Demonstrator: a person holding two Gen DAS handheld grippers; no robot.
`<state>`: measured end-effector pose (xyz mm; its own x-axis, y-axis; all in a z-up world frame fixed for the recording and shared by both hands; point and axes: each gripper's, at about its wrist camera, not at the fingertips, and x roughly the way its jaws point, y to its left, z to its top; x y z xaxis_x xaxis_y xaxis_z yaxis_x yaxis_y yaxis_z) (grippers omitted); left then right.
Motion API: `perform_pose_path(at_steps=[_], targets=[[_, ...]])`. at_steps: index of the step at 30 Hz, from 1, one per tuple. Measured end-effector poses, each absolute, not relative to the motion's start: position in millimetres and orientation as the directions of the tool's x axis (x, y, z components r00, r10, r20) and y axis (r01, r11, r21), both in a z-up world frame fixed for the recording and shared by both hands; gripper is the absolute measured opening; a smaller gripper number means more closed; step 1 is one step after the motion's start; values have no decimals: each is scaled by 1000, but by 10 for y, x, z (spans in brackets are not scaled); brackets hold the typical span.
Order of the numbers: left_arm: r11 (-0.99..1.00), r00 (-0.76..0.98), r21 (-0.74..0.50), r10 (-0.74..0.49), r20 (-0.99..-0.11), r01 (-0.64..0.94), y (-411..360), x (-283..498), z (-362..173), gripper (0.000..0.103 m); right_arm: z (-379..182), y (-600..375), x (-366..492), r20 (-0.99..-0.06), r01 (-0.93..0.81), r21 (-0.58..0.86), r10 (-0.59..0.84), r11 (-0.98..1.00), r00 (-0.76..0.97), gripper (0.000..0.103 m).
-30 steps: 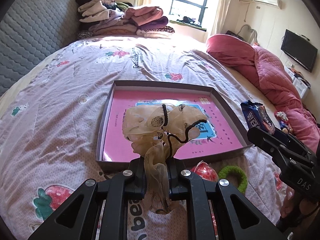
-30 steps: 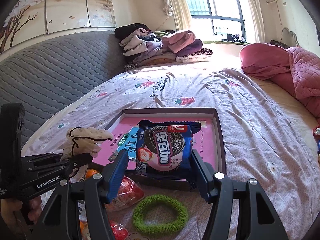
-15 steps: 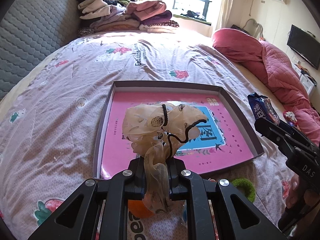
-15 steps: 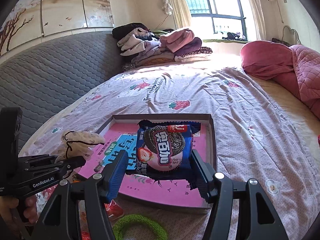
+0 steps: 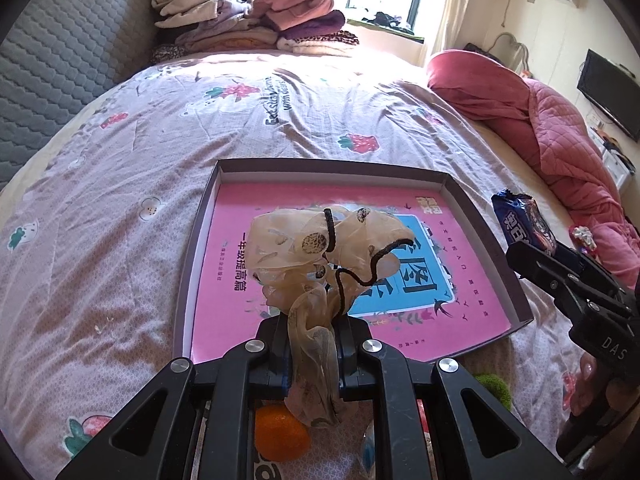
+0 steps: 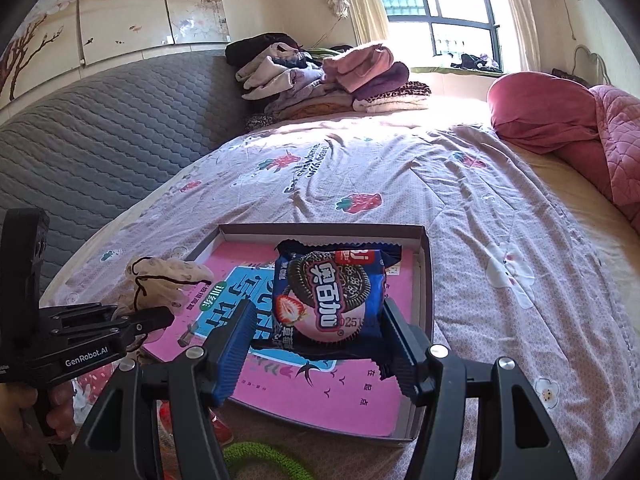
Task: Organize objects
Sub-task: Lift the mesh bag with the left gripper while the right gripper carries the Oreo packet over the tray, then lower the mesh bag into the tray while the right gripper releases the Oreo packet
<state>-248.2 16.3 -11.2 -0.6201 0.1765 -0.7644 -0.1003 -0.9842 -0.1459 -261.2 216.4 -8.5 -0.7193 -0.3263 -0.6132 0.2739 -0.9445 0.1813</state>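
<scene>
A shallow box (image 5: pixel 460 196) with a pink printed bottom lies on the bed; it also shows in the right wrist view (image 6: pixel 427 264). My left gripper (image 5: pixel 312 344) is shut on a beige sheer hair scrunchie (image 5: pixel 320 248) and holds it above the box's near part. My right gripper (image 6: pixel 320 332) is shut on a blue cookie packet (image 6: pixel 332 296) and holds it above the box's right side. The packet (image 5: pixel 524 220) and right gripper show at the right in the left wrist view. The scrunchie (image 6: pixel 168 280) and left gripper show at the left in the right wrist view.
A green hair ring (image 6: pixel 264 460), an orange fruit (image 5: pixel 280 432) and red wrapped items (image 6: pixel 216 428) lie on the sheet in front of the box. Folded clothes (image 5: pixel 248 20) are piled at the bed's far end. A pink quilt (image 5: pixel 560 120) lies to the right.
Both grippers have moved forward over the box with their objects still held. The loose items on the sheet have slid toward the bottom of the views.
</scene>
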Motion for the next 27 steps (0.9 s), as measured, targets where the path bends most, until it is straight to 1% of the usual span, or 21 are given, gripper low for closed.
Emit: perform_pose_path(at_steps=[7, 16, 27], targets=[[-986, -587, -137, 166, -792, -94, 172, -2602, -193, 15, -180, 2121, -2701, -644, 282, 169, -322, -944, -694, 62], [-985, -548, -144, 173, -819, -96, 212, -2690, -324, 16, -402, 2082, -2788, -717, 266, 164, -300, -950, -630, 62], [-985, -515, -134, 170, -840, -106, 279, -2733, -418, 18, -562, 2018, -2817, -757, 260, 148, -278, -954, -591, 62]])
